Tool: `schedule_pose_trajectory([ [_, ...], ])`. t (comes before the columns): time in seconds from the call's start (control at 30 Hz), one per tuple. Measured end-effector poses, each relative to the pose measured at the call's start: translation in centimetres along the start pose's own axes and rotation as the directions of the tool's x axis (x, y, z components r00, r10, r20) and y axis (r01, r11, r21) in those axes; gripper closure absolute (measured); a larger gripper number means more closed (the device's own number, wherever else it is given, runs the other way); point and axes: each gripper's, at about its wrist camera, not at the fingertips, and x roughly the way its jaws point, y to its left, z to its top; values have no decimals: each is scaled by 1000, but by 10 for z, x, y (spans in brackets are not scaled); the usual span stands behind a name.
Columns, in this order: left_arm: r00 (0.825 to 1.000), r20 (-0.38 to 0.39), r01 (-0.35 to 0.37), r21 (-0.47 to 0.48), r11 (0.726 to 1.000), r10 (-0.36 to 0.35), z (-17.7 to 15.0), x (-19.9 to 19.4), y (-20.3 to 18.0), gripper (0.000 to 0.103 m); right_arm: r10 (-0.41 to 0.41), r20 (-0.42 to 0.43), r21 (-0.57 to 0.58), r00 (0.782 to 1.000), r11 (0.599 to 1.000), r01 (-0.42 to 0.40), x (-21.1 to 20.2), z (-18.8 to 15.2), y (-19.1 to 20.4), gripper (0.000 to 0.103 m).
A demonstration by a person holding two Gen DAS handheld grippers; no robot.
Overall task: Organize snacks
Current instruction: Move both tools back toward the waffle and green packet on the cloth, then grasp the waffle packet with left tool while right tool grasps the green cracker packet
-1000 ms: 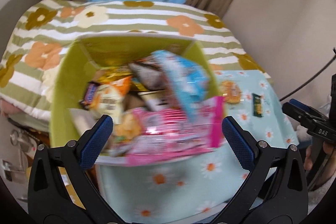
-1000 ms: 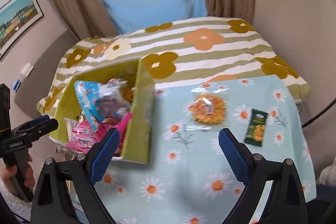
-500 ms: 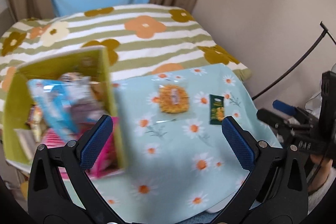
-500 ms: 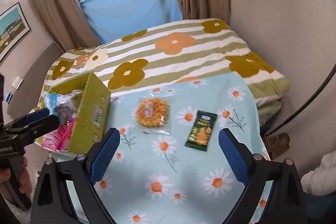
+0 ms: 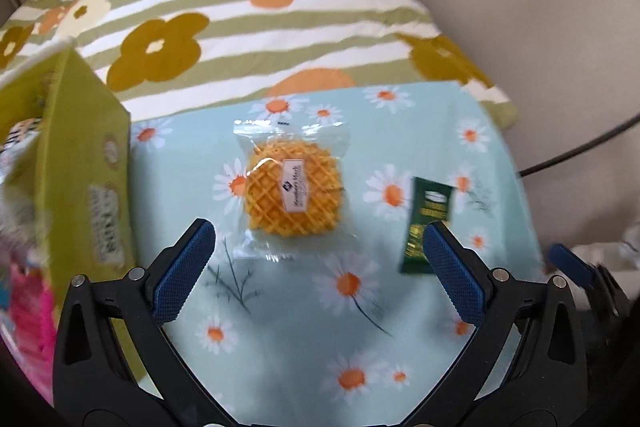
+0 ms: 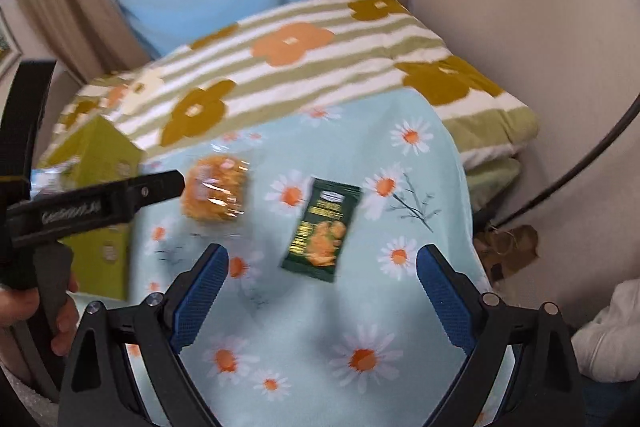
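Observation:
A wrapped round waffle snack (image 5: 295,191) lies on the daisy tablecloth (image 5: 320,327); it also shows in the right wrist view (image 6: 214,193). A dark green snack packet (image 5: 426,225) lies to its right, and in the right wrist view (image 6: 322,229) it sits ahead of my right gripper. My left gripper (image 5: 318,277) is open and empty, just short of the waffle. My right gripper (image 6: 322,297) is open and empty, just short of the green packet. A green box (image 5: 76,187) filled with snacks stands at the left.
A striped floral blanket (image 5: 260,19) covers the bed behind the table. A black cable (image 5: 580,151) runs along the wall at the right. The left gripper's body (image 6: 92,207) reaches in from the left in the right wrist view.
Both grippers swung right, away from the green box, and came closer to the table. The left now faces the waffle, the right faces the green packet.

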Motion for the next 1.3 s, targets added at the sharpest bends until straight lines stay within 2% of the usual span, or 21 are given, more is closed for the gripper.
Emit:
schedule_pose_trajectory([
  [0.13,996,-82,-23,-6,1000,23,12,49,3,0,-8,-52,35,999,999,10,31,2,-1,9],
  [0.23,993,-113,-45,9,999,45,17,72,3,0,-12,-84,50,996,999,16,53,2,1,9],
  [0.37,988,-137,-68,19,998,70,21,93,5,0,-12,-114,65,993,998,20,74,3,4,9],
  [0.5,985,-163,-50,7,999,51,25,105,9,0,-5,-135,97,991,995,18,88,4,4,9],
  [0.63,984,-157,-80,51,995,87,28,110,5,1,-21,-144,87,989,996,33,96,7,9,10],
  [0.77,980,-143,-121,122,985,138,27,110,0,9,-46,-143,89,989,994,59,100,10,11,10],
  [0.83,982,-133,-116,143,983,135,25,108,0,12,-49,-141,96,989,993,63,102,11,11,16],
  [0.93,983,-133,-106,169,980,129,25,105,2,17,-72,-138,108,988,990,88,104,10,12,17],
  [1.0,984,-130,-101,172,980,124,24,102,5,25,-79,-133,120,988,988,95,104,9,12,17],
  [1.07,985,-133,-84,169,982,107,25,100,9,27,-80,-131,129,988,987,96,106,9,13,17],
  [1.13,986,-129,-85,171,982,108,25,98,11,28,-77,-128,128,989,987,93,109,10,14,28],
  [1.3,989,-116,-73,155,985,92,25,90,14,29,-92,-108,108,990,989,104,111,11,21,33],
])
